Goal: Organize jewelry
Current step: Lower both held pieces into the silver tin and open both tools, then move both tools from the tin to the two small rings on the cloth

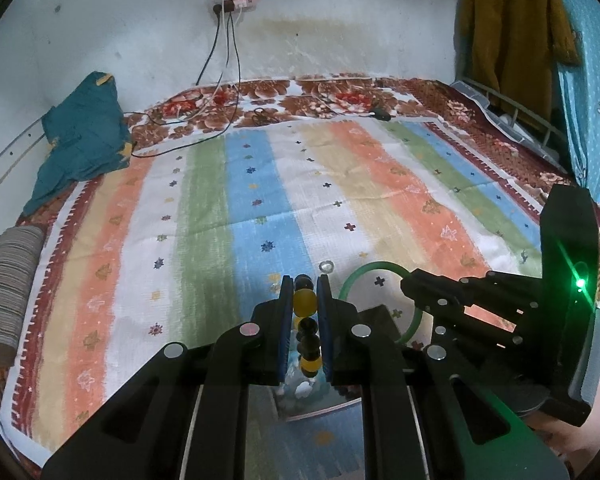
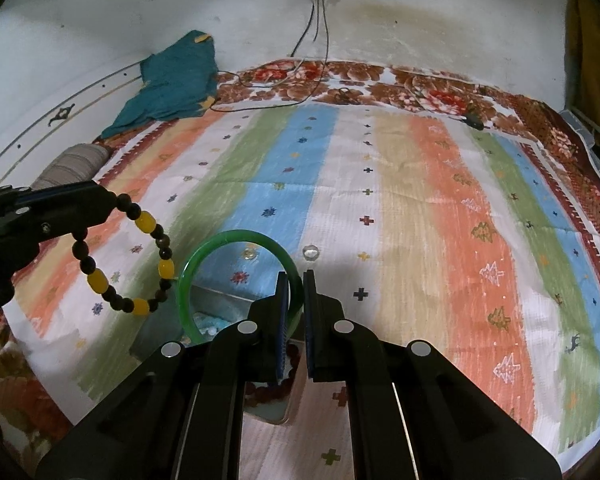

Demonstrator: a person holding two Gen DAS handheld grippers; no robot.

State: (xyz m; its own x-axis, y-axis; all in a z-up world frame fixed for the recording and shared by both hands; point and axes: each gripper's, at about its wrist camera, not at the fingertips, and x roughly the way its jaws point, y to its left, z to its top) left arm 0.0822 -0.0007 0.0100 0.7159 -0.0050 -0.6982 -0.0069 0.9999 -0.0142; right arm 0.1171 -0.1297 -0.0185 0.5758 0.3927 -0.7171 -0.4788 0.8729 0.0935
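Both grippers are loaded and up over the bed (image 2: 420, 184), right above the box (image 2: 216, 304) at its near edge. The left gripper (image 1: 305, 312) is pinching the bracelet (image 1: 305, 300), pads pressed onto a yellow bead and the dark ones around it; from the right camera the left gripper (image 2: 112, 204) shows at the side with the bracelet (image 2: 140, 264) hanging below it as a slack loop, just left of the box. The right gripper (image 2: 296, 312) is clamped on the bangle (image 2: 236, 236), its jaws nearly together over the rim, and the hoop stands out leftward over the box; from the left camera the right gripper (image 1: 410, 286) shows holding the bangle (image 1: 364, 270) just beyond the box (image 1: 376, 312). Beyond the box two small clear gems (image 2: 310, 252) lie on the cloth, one seen through the hoop. Handling, as I judge it: the bracelet is light and floppy, beads round and slick, so a grip on a big yellow bead looks safest, and it will swing and pool when let go. The bangle looks stiff, smooth, probably brittle like glass or jade, so hold across the rim and set it down low rather than dropping it. What lies inside the box is mostly hidden.
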